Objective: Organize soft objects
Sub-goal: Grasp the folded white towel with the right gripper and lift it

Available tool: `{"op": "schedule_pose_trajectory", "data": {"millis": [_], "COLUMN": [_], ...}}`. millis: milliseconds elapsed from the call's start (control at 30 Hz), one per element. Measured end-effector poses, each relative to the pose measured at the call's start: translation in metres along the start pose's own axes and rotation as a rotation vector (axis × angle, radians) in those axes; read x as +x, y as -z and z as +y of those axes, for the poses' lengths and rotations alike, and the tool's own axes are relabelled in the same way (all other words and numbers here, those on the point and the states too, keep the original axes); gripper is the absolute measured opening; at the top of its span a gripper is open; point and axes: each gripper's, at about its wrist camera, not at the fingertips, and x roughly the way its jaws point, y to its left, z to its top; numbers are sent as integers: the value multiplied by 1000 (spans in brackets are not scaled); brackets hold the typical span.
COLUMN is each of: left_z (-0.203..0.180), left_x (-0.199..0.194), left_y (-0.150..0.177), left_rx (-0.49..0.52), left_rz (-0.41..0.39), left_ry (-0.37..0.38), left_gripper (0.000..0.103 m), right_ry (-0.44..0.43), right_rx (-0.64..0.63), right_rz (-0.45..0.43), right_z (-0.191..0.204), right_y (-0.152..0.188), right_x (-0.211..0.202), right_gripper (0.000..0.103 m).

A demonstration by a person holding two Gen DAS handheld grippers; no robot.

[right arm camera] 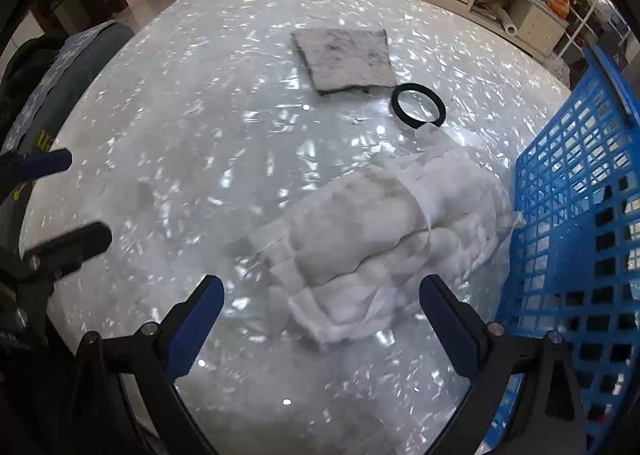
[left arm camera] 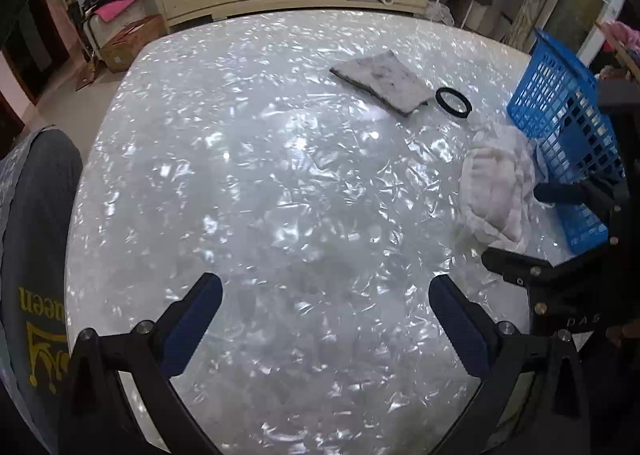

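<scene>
Our left claw [left arm camera: 325, 319] is spread wide above bare worktop [left arm camera: 260, 175], gripping nothing. Our right claw [right arm camera: 322, 319] is spread too, empty, with the white cloth [right arm camera: 384, 239] just ahead between its fingers and touching the blue basket [right arm camera: 576, 215] to its right. Beyond the cloth lie a black ring [right arm camera: 418, 103] and a grey pad [right arm camera: 346, 59].

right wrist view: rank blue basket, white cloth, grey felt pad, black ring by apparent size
1. blue basket, cropped and nearest, so inflated
2. white cloth
3. grey felt pad, farther away
4. black ring
</scene>
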Motion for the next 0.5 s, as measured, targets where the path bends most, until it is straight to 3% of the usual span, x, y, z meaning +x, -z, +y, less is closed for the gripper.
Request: {"op": "schedule_pose_trajectory", "data": {"millis": [500], "left_z": [-14], "left_x": [16], "left_y": [-13], "left_rx": [28], "left_rz": [10], "left_ry": [25], "left_gripper": [102], "right_ry": [-11], "right_rx": [29], "right_rz": [24], "right_z": [-9], "right_y": [-4], "right_x": [31], "right_gripper": [95]}}
